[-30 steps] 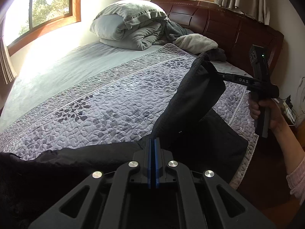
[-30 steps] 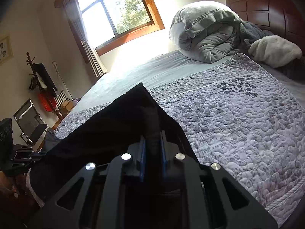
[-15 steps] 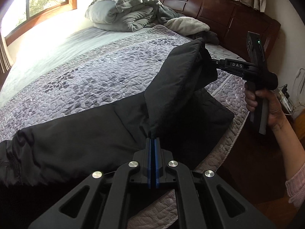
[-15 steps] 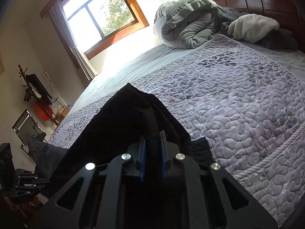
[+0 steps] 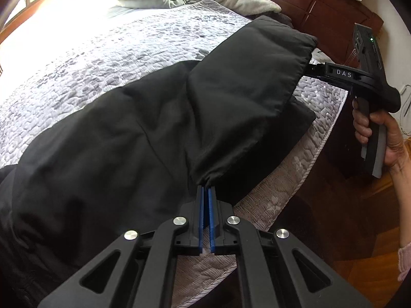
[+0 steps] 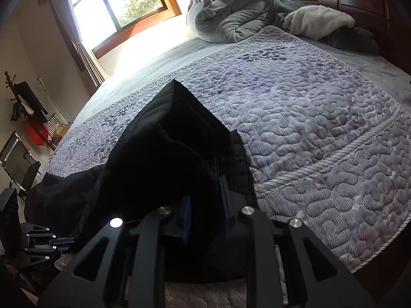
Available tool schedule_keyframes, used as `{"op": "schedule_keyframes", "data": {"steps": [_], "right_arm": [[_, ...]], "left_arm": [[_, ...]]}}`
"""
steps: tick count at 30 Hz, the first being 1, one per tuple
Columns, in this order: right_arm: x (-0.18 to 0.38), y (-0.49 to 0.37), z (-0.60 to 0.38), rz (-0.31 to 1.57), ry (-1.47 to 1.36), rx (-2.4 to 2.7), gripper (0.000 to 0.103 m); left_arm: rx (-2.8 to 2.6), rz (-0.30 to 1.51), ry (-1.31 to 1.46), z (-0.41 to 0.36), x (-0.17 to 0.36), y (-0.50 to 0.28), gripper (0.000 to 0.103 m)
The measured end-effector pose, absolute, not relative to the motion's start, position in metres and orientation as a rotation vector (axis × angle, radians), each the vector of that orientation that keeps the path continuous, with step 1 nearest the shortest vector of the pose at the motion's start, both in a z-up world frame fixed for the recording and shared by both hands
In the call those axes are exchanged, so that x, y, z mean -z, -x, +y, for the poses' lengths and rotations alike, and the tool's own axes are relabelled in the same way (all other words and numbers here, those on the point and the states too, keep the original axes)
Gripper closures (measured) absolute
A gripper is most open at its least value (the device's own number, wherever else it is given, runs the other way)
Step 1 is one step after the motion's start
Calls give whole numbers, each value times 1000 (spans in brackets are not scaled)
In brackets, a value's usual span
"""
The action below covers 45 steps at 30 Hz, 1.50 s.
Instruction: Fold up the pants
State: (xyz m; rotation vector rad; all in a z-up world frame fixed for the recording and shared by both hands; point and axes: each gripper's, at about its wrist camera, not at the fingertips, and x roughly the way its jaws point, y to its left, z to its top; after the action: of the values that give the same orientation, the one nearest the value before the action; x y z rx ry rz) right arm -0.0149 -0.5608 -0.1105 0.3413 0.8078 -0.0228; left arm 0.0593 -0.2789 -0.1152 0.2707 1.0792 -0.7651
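Black pants (image 5: 123, 138) lie across the near edge of the bed, with one leg end (image 5: 246, 89) folded back over the rest. My left gripper (image 5: 206, 190) is shut on the near corner of that folded leg end. My right gripper (image 6: 205, 200) holds the far corner of the same end, its fingers (image 6: 224, 192) set wider apart with black cloth (image 6: 164, 154) bunched between them. The right gripper also shows in the left wrist view (image 5: 341, 73), held by a hand at the bed's right side.
A quilted grey-purple bedspread (image 6: 308, 118) covers the bed. A rolled grey duvet (image 6: 226, 12) and a cream blanket (image 6: 318, 20) lie by the dark wooden headboard (image 5: 321, 7). A window (image 6: 123, 0), a coat stand (image 6: 23, 102) and a chair (image 6: 18, 164) stand at the left.
Both grippers have lowered the lifted pant leg down onto the rest of the pants. The right gripper's fingers stand wider apart than before.
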Motion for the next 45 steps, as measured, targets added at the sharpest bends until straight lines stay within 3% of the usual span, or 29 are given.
{"op": "schedule_keyframes", "data": {"steps": [7,10,17,27,36,39,43,45], "right_arm": [[125,42,-562,866,-341,78,57],[127,53,-561,898,-336,104,49],[128,80,-548,931,-413,49,47],[135,77,-533,931,-624,-41,44],[133,53,-511,989,-557,-6,45],[136,46,-512,1009,-549,33,63],[135,45,-518,978,-610,1,97],[132,46,-517,984,-590,15,94]], "left_arm": [[770,1096,-268,-278,121,-58,91],[762,1099,-246,-274,115,-57,80],[736,1054,-167,-267,94,-52,52],[630,1059,-89,-245,90,-65,48],[527,1029,-93,-255,98,-76,38],[494,1027,-94,-259,102,-79,35],[465,1048,-65,-258,108,-84,28],[455,1045,-66,-255,110,-84,26]]}}
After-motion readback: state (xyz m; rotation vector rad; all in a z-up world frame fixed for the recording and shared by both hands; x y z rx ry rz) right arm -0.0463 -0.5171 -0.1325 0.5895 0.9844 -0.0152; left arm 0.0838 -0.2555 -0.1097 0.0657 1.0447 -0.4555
